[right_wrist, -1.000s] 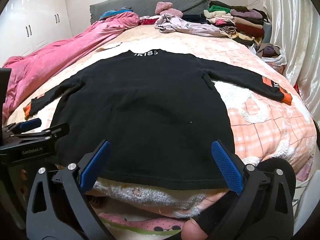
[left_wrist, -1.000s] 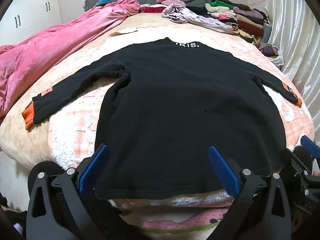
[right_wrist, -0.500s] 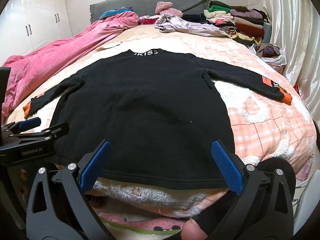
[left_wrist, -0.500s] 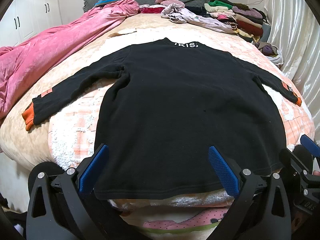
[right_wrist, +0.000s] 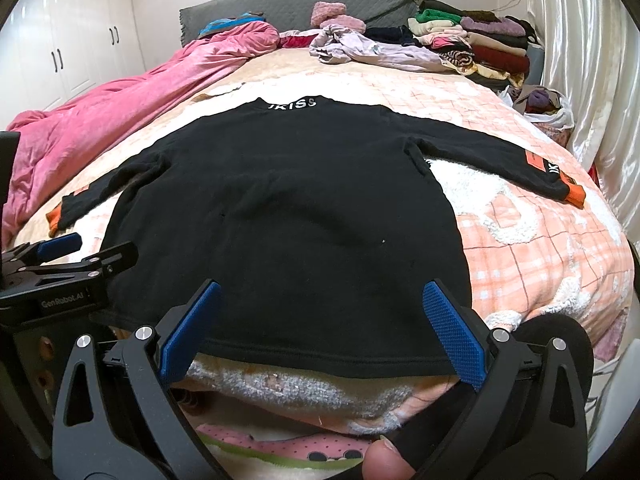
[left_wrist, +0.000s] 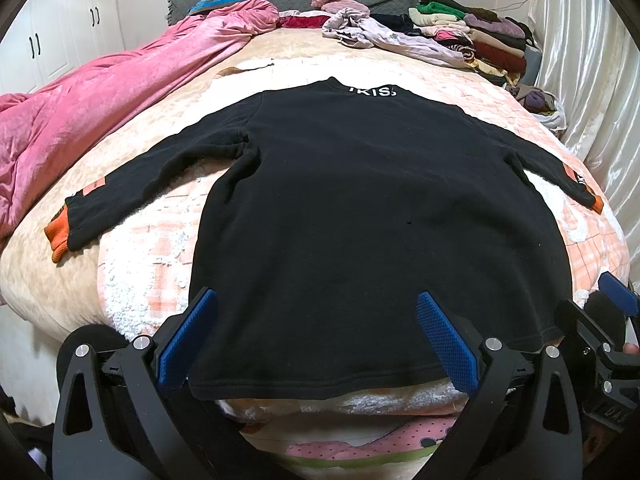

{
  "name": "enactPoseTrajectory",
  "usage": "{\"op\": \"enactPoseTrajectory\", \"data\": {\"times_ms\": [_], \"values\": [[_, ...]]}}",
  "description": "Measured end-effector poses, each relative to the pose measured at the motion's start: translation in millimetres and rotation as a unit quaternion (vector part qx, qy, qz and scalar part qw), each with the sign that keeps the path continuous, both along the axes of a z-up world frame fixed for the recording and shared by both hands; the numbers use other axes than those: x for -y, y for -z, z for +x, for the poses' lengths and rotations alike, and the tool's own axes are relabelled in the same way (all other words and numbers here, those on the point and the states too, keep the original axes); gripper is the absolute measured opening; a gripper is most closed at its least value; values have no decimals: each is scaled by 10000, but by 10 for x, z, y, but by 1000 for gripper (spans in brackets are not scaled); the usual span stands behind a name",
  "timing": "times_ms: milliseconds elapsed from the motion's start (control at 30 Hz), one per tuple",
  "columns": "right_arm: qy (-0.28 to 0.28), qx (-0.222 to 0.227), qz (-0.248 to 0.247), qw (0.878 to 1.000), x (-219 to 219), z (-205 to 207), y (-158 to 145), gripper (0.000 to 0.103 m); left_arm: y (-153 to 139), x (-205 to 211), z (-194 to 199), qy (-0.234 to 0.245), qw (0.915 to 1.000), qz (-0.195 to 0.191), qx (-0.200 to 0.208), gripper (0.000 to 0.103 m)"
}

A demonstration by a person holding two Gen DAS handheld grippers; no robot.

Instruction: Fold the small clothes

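Both claws, left (left_wrist: 316, 336) & right (right_wrist: 320, 326), spread wide; black sweater (left_wrist: 360, 220) flat.

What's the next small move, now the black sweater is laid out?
Probably take the left gripper to the orange-cuffed left sleeve and fold it across the body. The black sweater lies flat on the bed, both sleeves spread, and both grippers hang open at its hem, holding nothing.

A black long-sleeved top (left_wrist: 376, 216) is lying flat on the bed, hem nearest, white-lettered collar at the far end. Its orange-cuffed sleeves are stretching out left and right.
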State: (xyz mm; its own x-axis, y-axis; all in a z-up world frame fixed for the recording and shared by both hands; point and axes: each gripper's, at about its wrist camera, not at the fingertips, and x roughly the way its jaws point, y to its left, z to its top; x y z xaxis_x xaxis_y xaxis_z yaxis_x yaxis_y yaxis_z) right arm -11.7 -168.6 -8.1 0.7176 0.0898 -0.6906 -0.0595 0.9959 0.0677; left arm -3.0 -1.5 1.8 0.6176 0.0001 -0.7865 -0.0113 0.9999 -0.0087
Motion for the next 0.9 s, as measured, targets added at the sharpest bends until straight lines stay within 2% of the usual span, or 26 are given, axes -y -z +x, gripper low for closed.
{"op": "enactPoseTrajectory", "data": {"times_ms": [900], "values": [[95,14,69,9999,104,110,7,95,2,158,120,238,9996,136,47,99]]}}
